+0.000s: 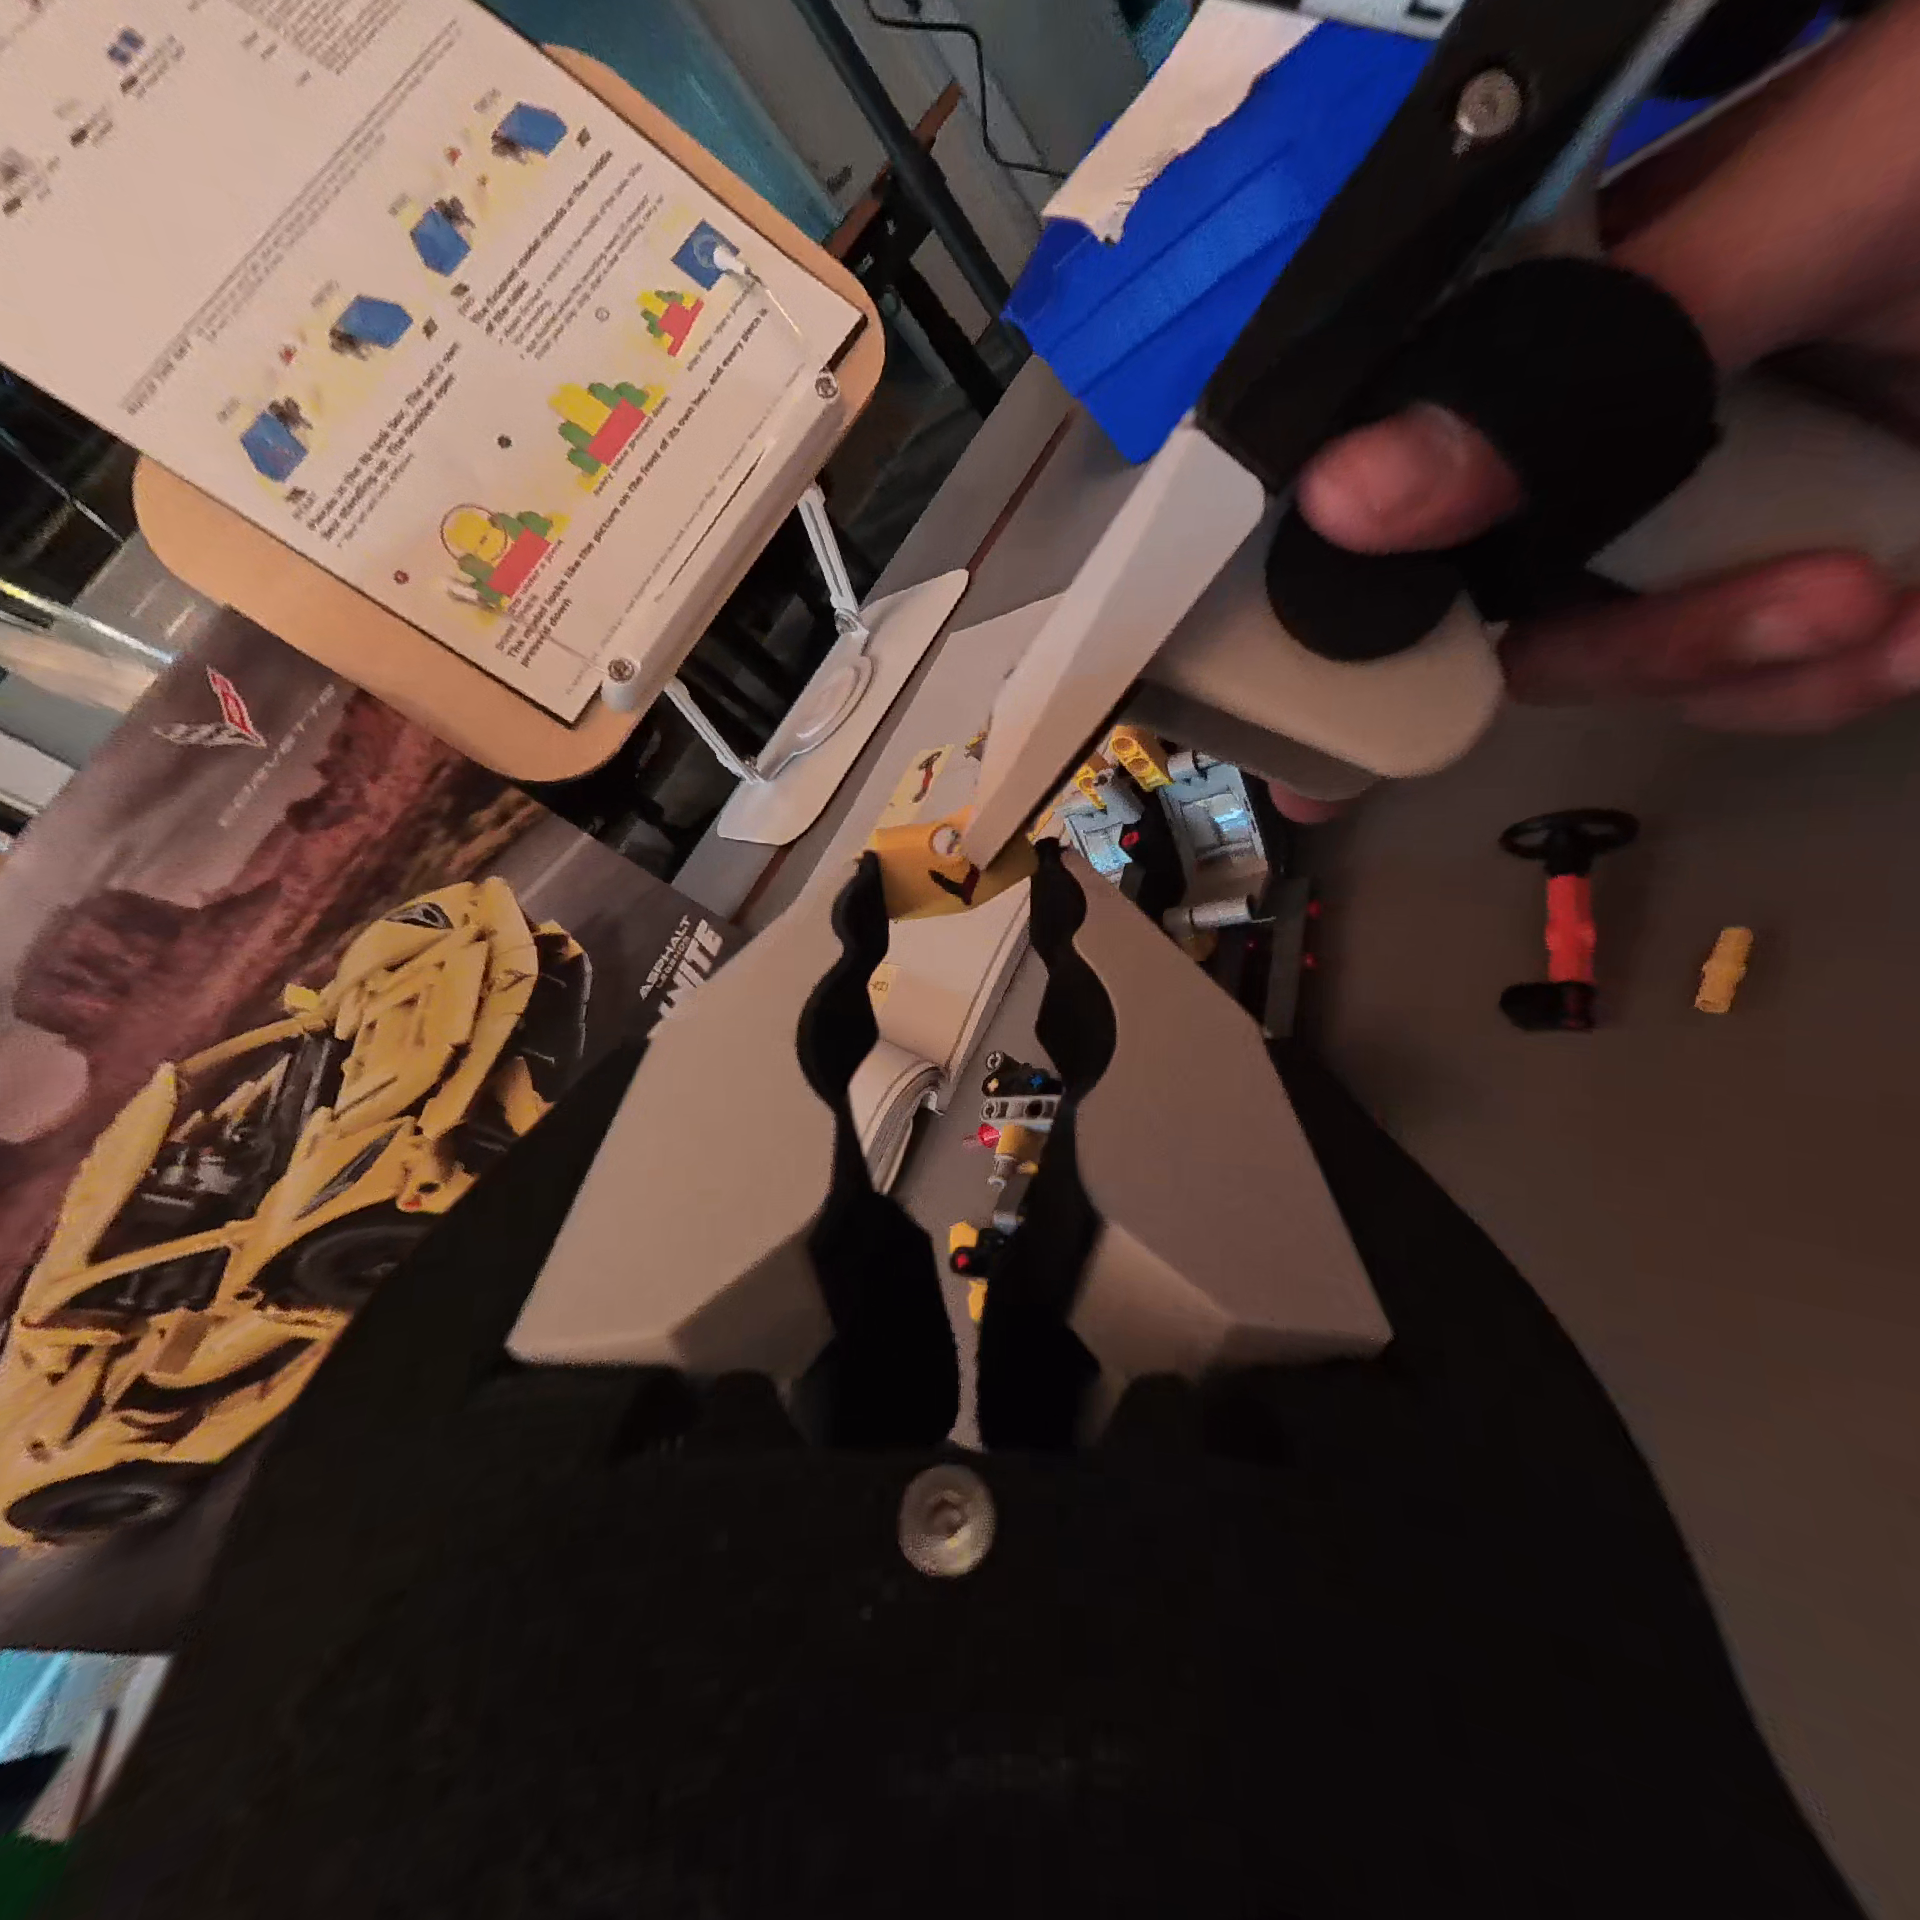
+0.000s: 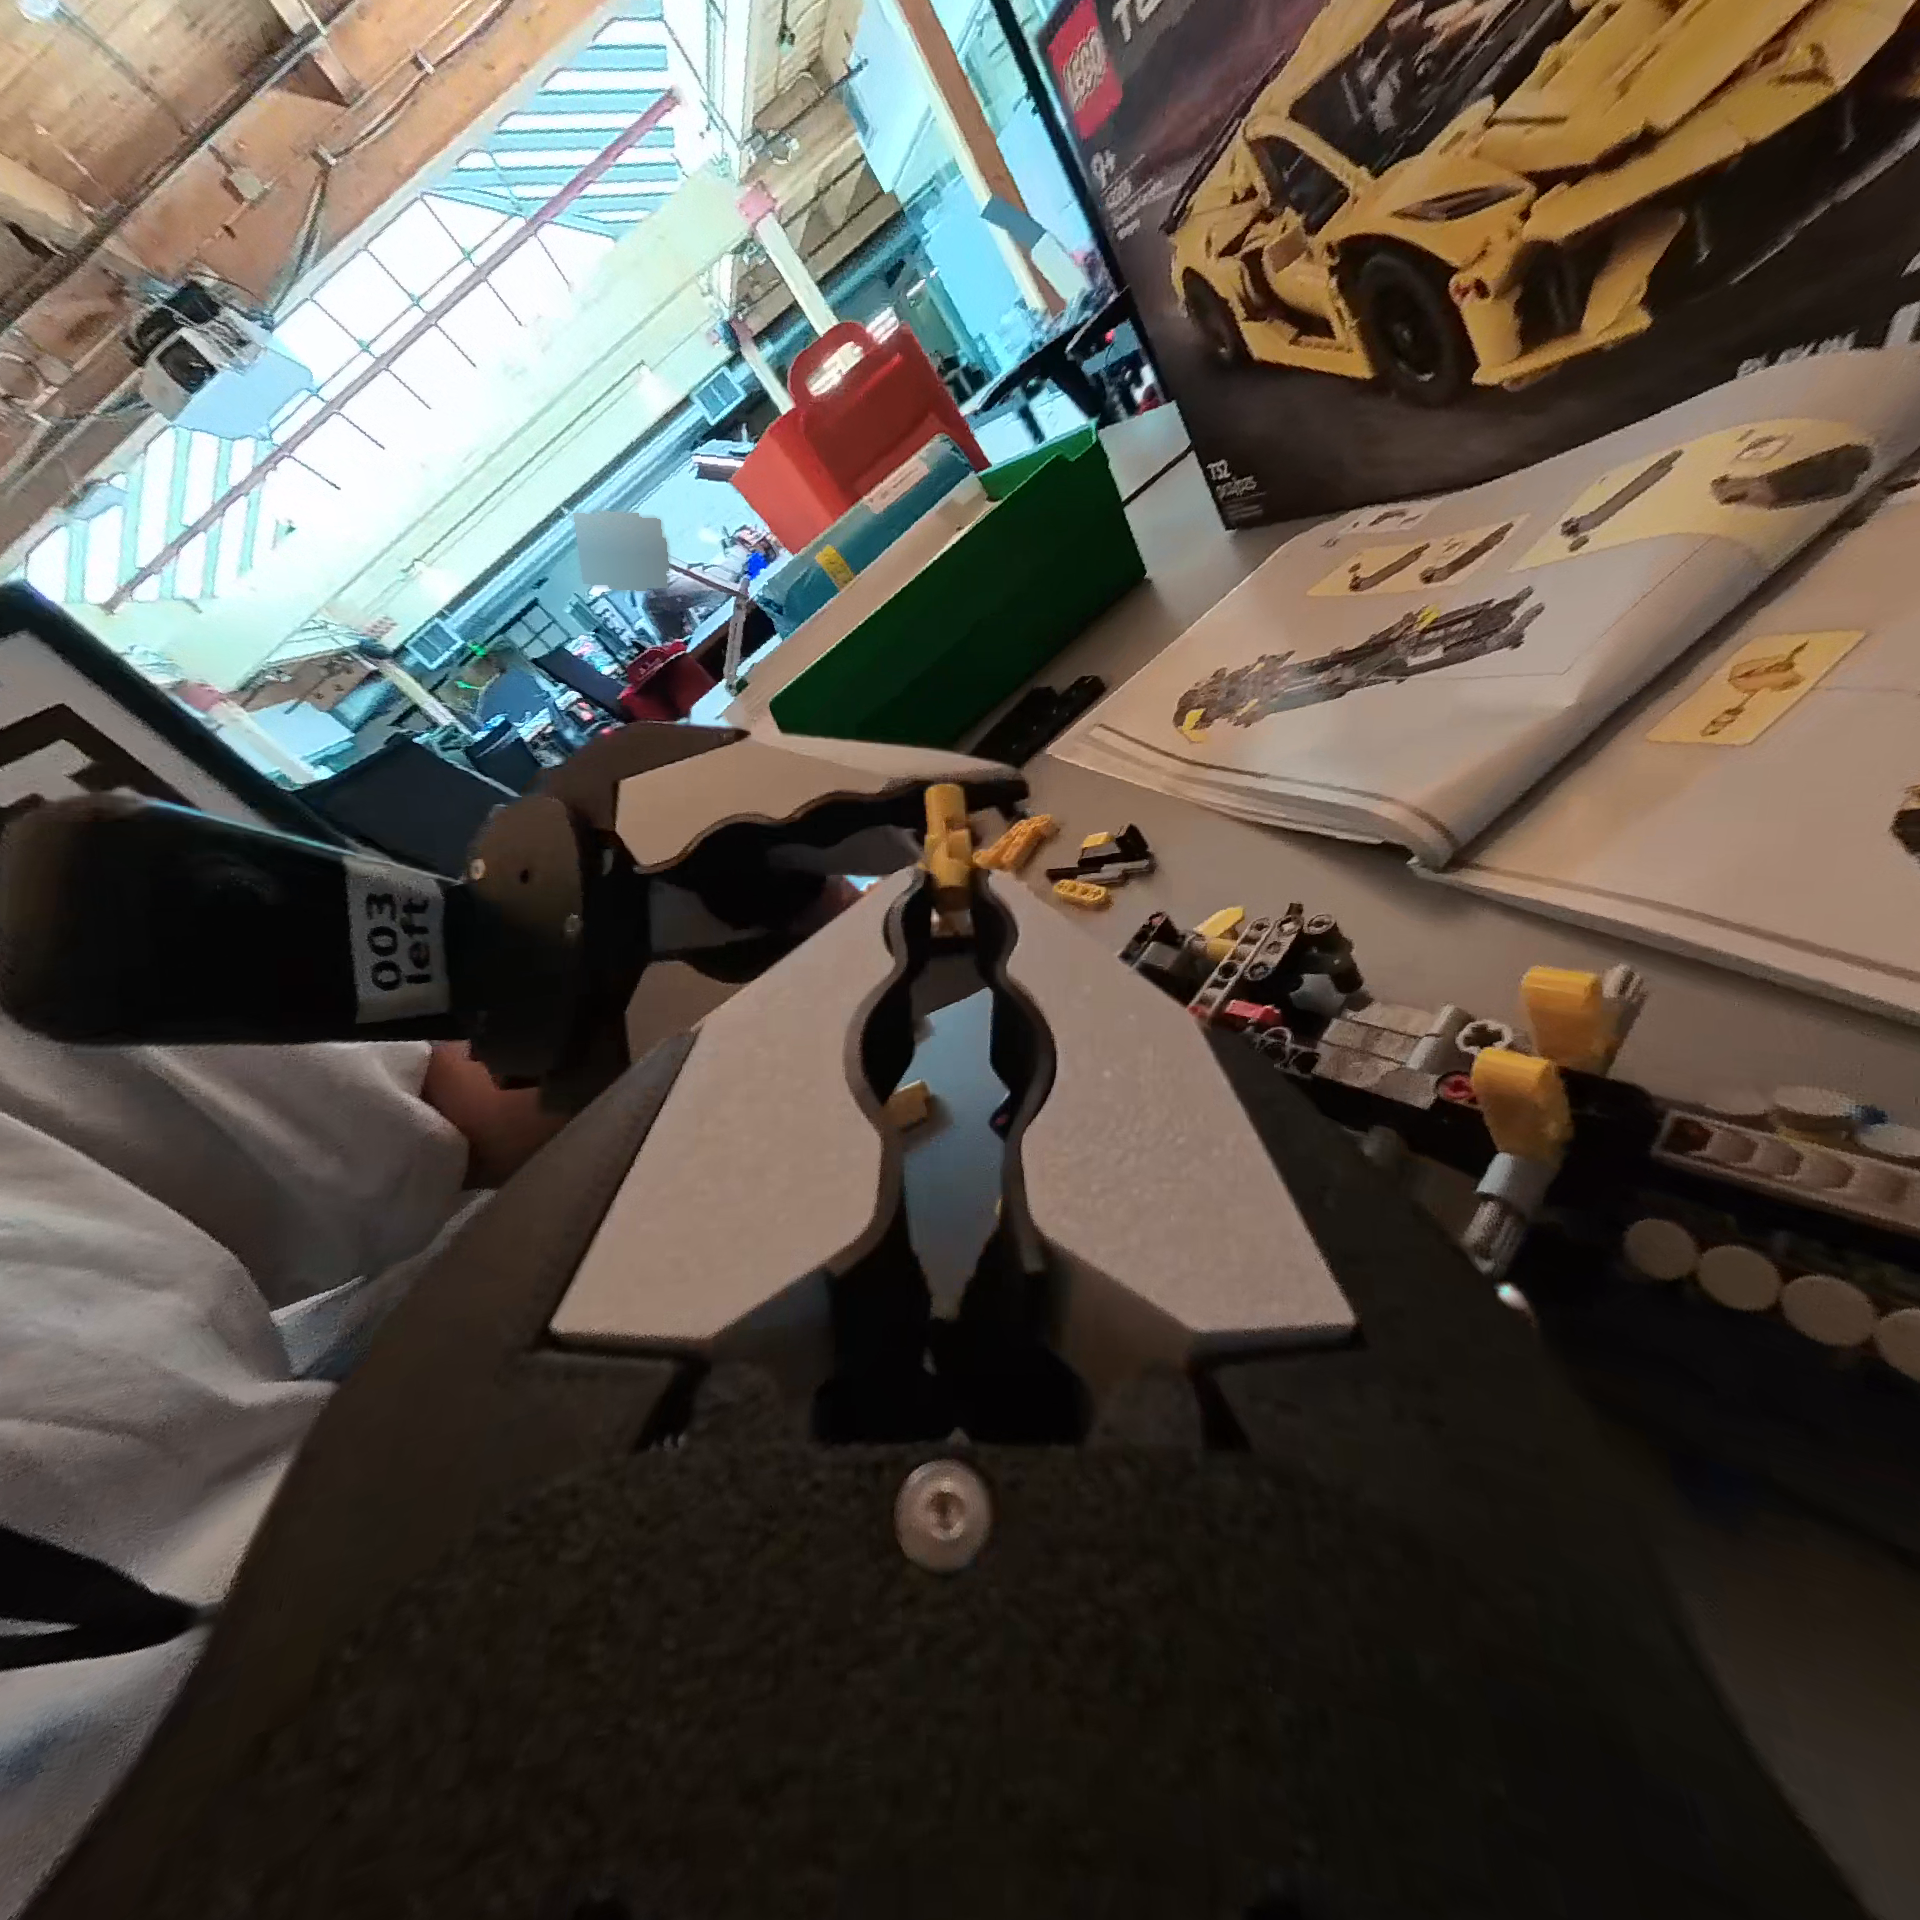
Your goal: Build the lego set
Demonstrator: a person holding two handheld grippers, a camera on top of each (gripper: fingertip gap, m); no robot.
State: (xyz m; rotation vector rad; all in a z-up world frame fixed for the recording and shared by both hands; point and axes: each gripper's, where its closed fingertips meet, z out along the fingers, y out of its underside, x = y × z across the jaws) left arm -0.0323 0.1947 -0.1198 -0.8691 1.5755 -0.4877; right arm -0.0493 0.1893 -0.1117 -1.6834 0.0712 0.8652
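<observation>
My left gripper (image 1: 953, 860) is closed around a small yellow Lego piece (image 1: 935, 868), held at its fingertips above the table. My right gripper (image 2: 948, 888) is shut on the same yellow piece (image 2: 945, 831) from the other side. In the left wrist view the right gripper (image 1: 987, 836) comes in from the upper right, with a person's hand on it. In the right wrist view the left gripper (image 2: 966, 784) comes in from the left. The partly built black and grey car frame (image 2: 1455, 1049) lies on the table just right of the grippers; it also shows in the left wrist view (image 1: 1195, 821).
An open instruction booklet (image 2: 1455, 707) and the set's box (image 2: 1507, 208) lie beyond the frame. A green bin (image 2: 966, 603) stands at the back. Loose pieces (image 2: 1101, 862) lie near the tips. A black wheel on a red axle (image 1: 1569, 914) and a yellow connector (image 1: 1725, 966) lie apart. The grippers are tip to tip, or close to it. The yellow connector (image 1: 1725, 966) lies around 12 cm away from my left fingertips.
</observation>
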